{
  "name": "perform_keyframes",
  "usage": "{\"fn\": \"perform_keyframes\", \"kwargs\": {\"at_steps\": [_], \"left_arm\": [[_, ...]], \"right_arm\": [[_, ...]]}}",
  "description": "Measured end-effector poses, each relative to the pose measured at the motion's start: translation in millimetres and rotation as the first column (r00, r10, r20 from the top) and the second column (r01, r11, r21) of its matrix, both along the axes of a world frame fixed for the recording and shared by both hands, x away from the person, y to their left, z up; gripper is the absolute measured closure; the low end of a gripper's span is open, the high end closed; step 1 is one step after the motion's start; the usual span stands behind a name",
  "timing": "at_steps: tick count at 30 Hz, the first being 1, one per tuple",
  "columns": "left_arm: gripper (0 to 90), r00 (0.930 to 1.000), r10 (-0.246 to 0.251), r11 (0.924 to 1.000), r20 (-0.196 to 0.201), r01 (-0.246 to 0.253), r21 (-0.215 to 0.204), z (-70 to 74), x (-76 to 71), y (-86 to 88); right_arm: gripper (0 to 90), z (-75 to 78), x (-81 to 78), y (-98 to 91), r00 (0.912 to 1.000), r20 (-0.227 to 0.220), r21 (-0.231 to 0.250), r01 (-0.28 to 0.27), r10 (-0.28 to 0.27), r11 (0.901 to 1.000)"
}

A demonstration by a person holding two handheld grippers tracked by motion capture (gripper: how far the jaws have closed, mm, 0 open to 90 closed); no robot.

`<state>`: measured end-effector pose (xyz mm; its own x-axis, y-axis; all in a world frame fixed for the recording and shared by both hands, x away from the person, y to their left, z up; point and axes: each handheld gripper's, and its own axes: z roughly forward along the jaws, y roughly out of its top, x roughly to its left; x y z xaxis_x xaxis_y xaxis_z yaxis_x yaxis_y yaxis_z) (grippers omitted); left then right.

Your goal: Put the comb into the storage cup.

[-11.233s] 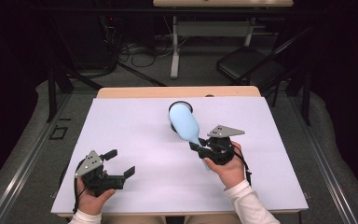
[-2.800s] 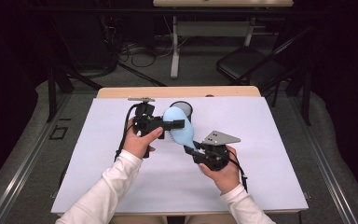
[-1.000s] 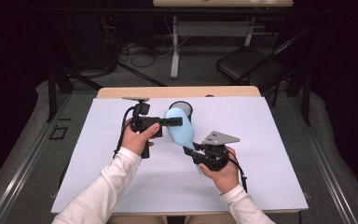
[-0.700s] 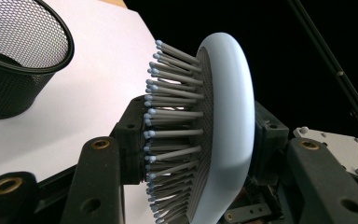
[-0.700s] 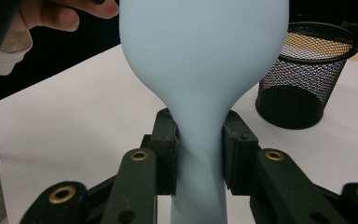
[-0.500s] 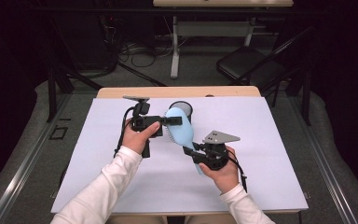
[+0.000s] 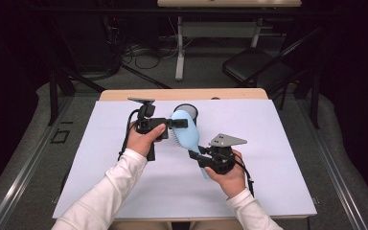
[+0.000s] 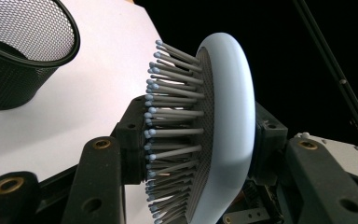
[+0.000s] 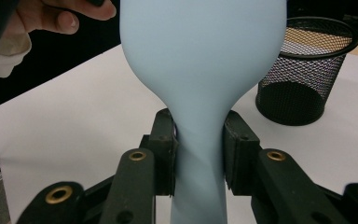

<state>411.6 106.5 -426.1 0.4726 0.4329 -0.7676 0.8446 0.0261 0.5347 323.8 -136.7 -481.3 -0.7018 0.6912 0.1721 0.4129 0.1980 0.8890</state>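
A light blue hairbrush (image 7: 186, 135) is held above the white table between both grippers. My right gripper (image 7: 195, 156) is shut on its narrow handle (image 9: 199, 154), one pad on each side. My left gripper (image 7: 177, 123) comes in from the left and is shut on the brush head (image 8: 226, 116): one pad presses the bristle tips (image 8: 168, 116), the other the smooth back. In the right gripper view the head (image 9: 200, 51) rises upright in front of the camera, and a hand (image 9: 60, 16) shows at the top left.
A black mesh cup (image 7: 188, 109) stands upright on the table just behind the brush, also the cup (image 8: 18, 51) and the cup (image 9: 303, 70). White sheet (image 7: 268, 158) covers the table. A chair (image 7: 254, 67) and desk legs stand on the floor beyond the far edge.
Since the oldest frame my left gripper has come from the table's front left and closed on the brush head. Over the last second nothing has visibly moved.
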Motion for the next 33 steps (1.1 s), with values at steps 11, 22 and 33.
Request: {"fn": "perform_keyframes", "kwargs": {"at_steps": [11,22,33], "left_arm": [[50.9,0.9999,0.011,0.9999,0.002,-0.011,0.001,0.2,3.2,0.6],[51.0,0.9996,0.02,0.9997,0.017,-0.02,0.009,4.4,4.3,0.1],[51.1,0.999,0.032,0.9992,0.031,-0.033,0.025,6.8,8.2,3.8]], "right_arm": [[60.9,-0.4,0.5,0.8,1.0,0.002,-0.005,0.003,-0.003,1.0],[49.1,2.2,-0.2,1.9,0.9997,0.022,-0.004,0.009,-0.009,1.0],[41.5,7.1,-0.1,-1.3,0.9985,0.039,-0.02,0.04,-0.039,0.999]]}}
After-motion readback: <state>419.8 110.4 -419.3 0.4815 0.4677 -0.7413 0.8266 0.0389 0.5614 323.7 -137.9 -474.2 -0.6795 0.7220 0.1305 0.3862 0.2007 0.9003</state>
